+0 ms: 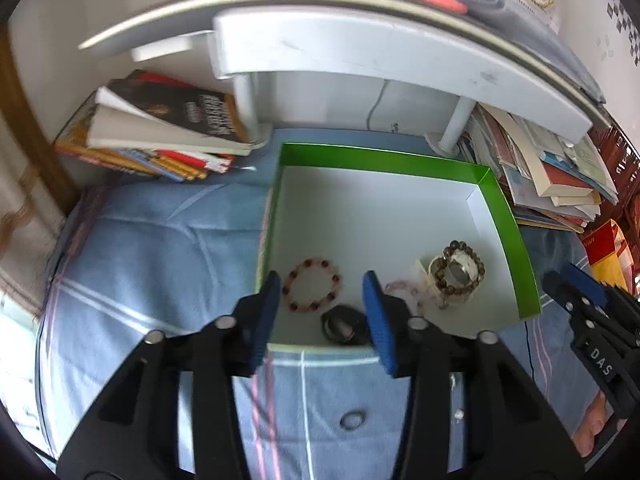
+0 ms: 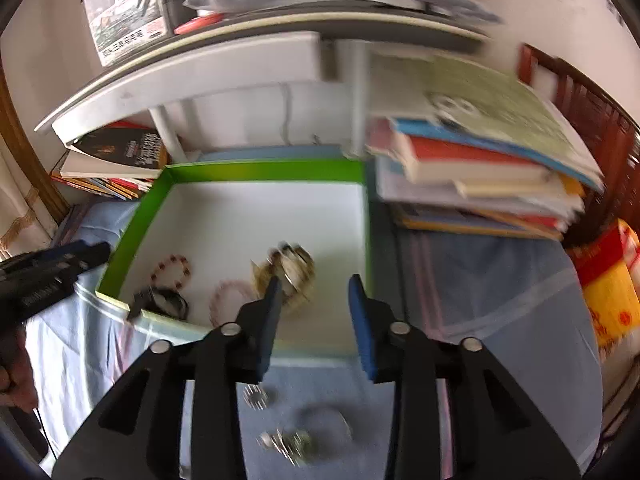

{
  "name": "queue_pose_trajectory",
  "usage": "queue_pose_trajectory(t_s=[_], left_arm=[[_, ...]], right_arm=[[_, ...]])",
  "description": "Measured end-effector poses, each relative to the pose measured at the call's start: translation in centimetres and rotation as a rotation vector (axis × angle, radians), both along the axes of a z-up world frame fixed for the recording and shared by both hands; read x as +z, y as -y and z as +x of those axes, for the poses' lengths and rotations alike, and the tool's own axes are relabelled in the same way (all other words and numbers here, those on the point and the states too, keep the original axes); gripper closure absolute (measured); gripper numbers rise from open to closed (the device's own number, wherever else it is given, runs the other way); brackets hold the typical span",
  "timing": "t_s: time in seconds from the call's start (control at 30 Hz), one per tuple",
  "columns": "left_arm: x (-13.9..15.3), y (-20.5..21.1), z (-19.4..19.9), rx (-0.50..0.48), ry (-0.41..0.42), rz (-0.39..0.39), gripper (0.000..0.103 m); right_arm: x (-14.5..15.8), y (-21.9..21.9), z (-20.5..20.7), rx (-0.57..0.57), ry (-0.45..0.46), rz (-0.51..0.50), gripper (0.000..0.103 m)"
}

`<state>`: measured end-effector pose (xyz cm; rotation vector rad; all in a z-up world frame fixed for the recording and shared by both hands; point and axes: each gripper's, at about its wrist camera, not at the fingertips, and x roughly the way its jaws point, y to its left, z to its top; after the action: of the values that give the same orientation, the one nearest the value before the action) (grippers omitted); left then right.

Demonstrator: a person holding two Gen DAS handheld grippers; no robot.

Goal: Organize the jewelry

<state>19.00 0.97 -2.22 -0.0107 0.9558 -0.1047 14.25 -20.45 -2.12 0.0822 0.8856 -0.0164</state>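
A green-walled box (image 1: 506,220) with a white floor sits on a blue cloth. Inside lie a red bead bracelet (image 1: 312,286), a dark bracelet (image 1: 344,325), a pale pink bracelet (image 1: 404,292) and a brown bead bracelet around a white item (image 1: 456,272). My left gripper (image 1: 322,316) is open and empty over the box's near edge. My right gripper (image 2: 314,316) is open and empty above the near right part of the box (image 2: 132,216). A ring (image 1: 353,419) lies on the cloth. More jewelry (image 2: 292,440) and a small round piece (image 2: 256,396) lie on the cloth under the right gripper.
A grey shelf (image 1: 360,52) stands behind the box. Book stacks lie at the left (image 1: 160,132) and right (image 2: 480,168). A red and yellow pack (image 2: 612,280) is at the far right. The right gripper shows in the left wrist view (image 1: 588,320).
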Motion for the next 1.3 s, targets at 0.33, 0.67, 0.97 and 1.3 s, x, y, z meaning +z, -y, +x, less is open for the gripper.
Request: queue_pose_trajectory(t_s=[0.33,0.67,0.97,1.3], left_arm=[[-4.2,-1.9,-9.1,-0.069,-0.131,0.076,0.046],[-7.0,-0.7,-12.1,-0.161,-0.218,0.075,0.04],[-8.0,0.0,-13.0,-0.187,-0.256,0.072,0.039],[-8.8,0.5,-14.0,-0.226,-0.282,0.08,0.038]], right_arm=[[-6.0,1.1,-7.1,-0.045,-0.189,0.005,0.066],[-10.1,0.4,-6.7,-0.037,-0.282,0.022,0.066],[-10.1,-1.3,-9.4,0.027,-0.341,0.026,0.066],[-8.3,-3.3,-11.0,0.104,-0.292,0.088,0.066]])
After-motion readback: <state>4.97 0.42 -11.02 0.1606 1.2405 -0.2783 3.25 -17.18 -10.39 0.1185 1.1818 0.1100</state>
